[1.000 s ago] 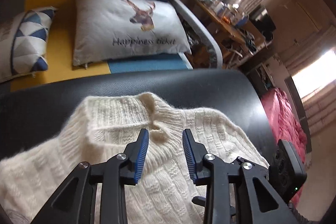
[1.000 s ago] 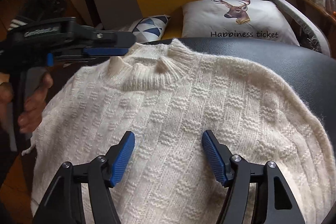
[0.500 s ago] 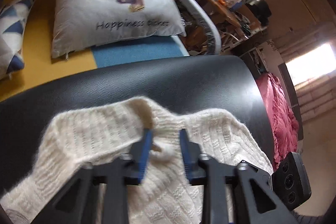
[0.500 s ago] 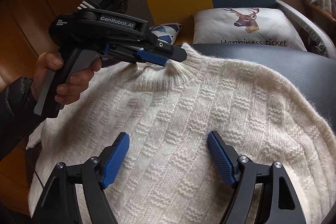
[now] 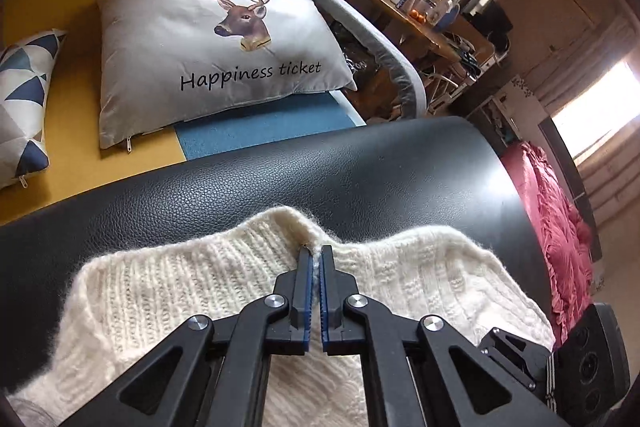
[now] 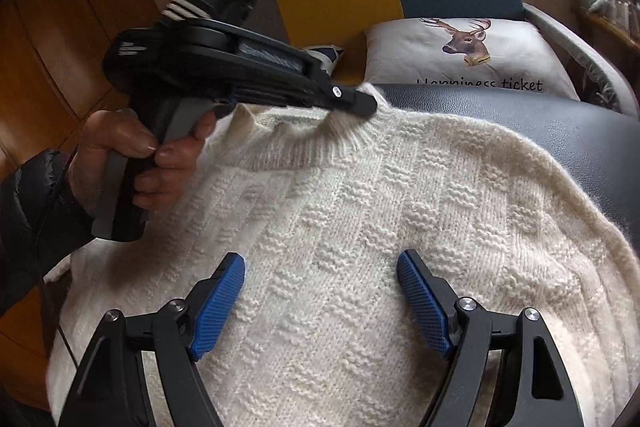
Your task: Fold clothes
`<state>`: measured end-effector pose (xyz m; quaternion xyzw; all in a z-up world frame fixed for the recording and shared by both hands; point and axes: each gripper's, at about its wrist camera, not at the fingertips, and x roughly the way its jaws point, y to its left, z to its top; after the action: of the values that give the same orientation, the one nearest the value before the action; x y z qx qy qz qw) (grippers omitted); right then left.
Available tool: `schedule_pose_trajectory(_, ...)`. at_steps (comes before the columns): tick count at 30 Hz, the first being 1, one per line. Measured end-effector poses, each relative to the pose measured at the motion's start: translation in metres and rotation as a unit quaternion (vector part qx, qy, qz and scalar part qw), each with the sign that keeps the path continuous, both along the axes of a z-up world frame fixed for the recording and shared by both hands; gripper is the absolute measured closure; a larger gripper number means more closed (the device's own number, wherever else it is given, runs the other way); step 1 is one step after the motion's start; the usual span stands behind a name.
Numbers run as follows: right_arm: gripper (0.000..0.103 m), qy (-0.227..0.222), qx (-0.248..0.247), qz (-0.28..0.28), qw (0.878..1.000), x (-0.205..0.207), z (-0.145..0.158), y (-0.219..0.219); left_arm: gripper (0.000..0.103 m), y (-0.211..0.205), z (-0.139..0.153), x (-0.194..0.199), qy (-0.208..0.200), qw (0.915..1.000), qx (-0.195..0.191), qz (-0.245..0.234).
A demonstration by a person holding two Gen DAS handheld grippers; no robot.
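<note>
Left gripper (image 5: 315,259) jaws went from apart to clamped on sweater (image 6: 360,227) collar; right gripper (image 6: 320,291) jaws apart above sweater chest — fold can start.

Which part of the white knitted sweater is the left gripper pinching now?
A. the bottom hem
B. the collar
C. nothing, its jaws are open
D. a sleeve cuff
B: the left gripper has its blue pads closed on the ribbed collar of the white sweater, at the neck edge.
</note>
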<state>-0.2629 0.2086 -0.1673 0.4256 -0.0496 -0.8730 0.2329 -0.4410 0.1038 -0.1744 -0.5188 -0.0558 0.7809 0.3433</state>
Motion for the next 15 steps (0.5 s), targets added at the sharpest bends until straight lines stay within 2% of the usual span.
schedule_pose_trajectory(3, 0.020, 0.002, 0.011, 0.002, 1.000, 0.000, 0.000, -0.003, 0.098, -0.003, 0.004, 0.001, -0.011, 0.9998, -0.006, 0.015)
schedule_pose_trajectory(4, 0.020, 0.002, 0.012, 0.003, 1.000, 0.000, 0.000, -0.003, 0.089, -0.008, 0.007, 0.002, -0.018, 0.9995, -0.004, 0.026)
schedule_pose_trajectory(8, 0.014, -0.002, -0.007, 0.010, 1.000, 0.000, 0.000, 0.001, 0.088, -0.056, 0.033, 0.029, 0.009, 0.9954, 0.019, 0.093)
schedule_pose_trajectory(10, 0.012, -0.011, -0.034, 0.015, 0.999, -0.002, 0.002, 0.008, 0.088, -0.081, 0.039, 0.053, 0.029, 0.9923, 0.013, 0.120)
schedule_pose_trajectory(12, 0.012, -0.039, -0.068, 0.011, 0.997, -0.010, 0.007, 0.016, 0.088, -0.105, 0.041, 0.081, 0.051, 0.9884, -0.002, 0.143)
schedule_pose_trajectory(15, 0.015, -0.068, -0.141, 0.025, 0.987, -0.035, 0.028, 0.013, 0.088, -0.129, 0.033, 0.112, 0.071, 0.9823, -0.034, 0.170)
